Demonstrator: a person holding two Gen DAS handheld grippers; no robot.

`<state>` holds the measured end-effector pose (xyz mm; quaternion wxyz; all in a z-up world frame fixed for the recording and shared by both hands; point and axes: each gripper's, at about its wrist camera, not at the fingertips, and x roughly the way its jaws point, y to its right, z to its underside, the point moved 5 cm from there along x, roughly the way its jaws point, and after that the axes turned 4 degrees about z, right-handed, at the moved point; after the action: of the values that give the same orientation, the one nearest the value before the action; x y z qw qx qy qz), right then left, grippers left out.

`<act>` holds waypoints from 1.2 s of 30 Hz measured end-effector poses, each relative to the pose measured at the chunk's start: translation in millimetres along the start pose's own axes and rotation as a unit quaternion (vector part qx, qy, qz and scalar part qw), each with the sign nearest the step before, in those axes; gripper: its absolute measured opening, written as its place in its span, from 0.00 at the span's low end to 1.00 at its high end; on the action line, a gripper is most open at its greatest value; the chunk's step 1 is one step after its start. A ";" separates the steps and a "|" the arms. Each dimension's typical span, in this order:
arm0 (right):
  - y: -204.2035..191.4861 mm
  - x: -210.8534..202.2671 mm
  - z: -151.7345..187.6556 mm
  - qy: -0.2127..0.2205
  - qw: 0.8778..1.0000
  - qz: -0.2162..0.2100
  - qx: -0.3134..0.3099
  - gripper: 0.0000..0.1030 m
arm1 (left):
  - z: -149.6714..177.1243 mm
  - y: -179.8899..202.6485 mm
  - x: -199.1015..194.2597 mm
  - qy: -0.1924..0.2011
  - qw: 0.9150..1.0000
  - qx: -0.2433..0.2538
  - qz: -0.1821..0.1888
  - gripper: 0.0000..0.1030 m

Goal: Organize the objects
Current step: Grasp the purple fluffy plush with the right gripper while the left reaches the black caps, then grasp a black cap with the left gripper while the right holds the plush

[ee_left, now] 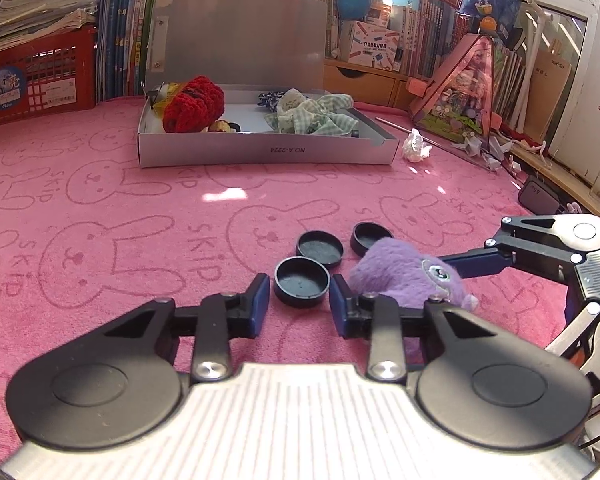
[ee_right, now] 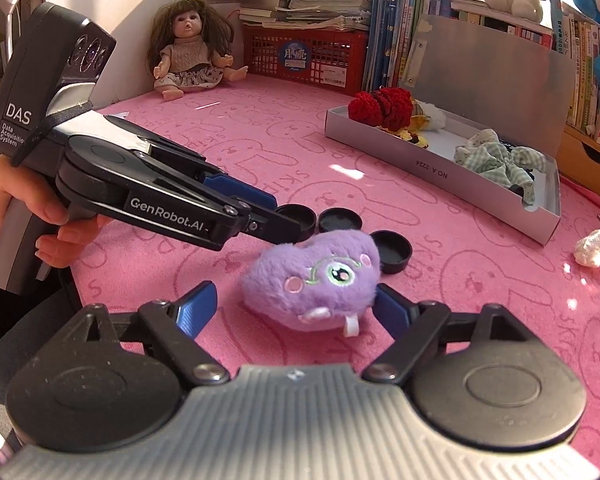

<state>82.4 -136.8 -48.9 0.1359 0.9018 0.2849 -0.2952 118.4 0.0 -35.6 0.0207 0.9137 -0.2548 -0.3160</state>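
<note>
1. On the pink bunny-print cloth (ee_left: 100,208) lie three black caps (ee_left: 320,248) and a purple plush toy (ee_right: 316,280), close together near the front.
2. The left gripper (ee_left: 299,302) has its blue pads on either side of the nearest cap (ee_left: 301,282); from here I cannot tell whether they press on it or just flank it.
3. The right gripper (ee_right: 296,312) is spread wide around the plush toy, one pad near its right flank, the other clear of it.
4. A hand (ee_right: 20,208) holds the left gripper's handle.
5. Farther back sits an open grey box (ee_left: 260,152), lid up, with a red knitted thing (ee_left: 194,104) and green checked cloth (ee_left: 320,116) inside.
6. A crumpled white paper (ee_left: 416,146) lies just right of the box.
</note>
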 end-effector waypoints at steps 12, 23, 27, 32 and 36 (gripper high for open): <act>8.5 -6.0 -1.7 0.007 1.000 0.002 0.028 0.65 | -3.9 0.0 -2.2 0.005 1.000 -0.004 -0.007 0.33; 27.1 -11.0 -7.9 0.020 0.998 0.028 0.055 0.65 | -13.0 -3.3 -2.6 0.015 1.000 -0.010 -0.019 0.26; 36.1 -12.0 -11.1 0.025 0.997 0.041 0.065 0.65 | -14.9 -4.9 -0.2 0.015 1.000 -0.013 -0.020 0.21; 42.5 -12.6 -12.0 0.027 0.996 0.055 0.070 0.65 | -11.8 -4.1 6.8 0.007 1.000 -0.004 -0.023 0.22; 46.7 -11.1 -10.3 0.024 0.995 0.066 0.075 0.65 | -13.7 -1.9 11.5 0.008 0.999 0.012 -0.032 0.26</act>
<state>107.4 -174.8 -30.4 0.0802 0.9331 0.2052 -0.2842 135.0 -5.5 -31.5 0.0016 0.9242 -0.2288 -0.3057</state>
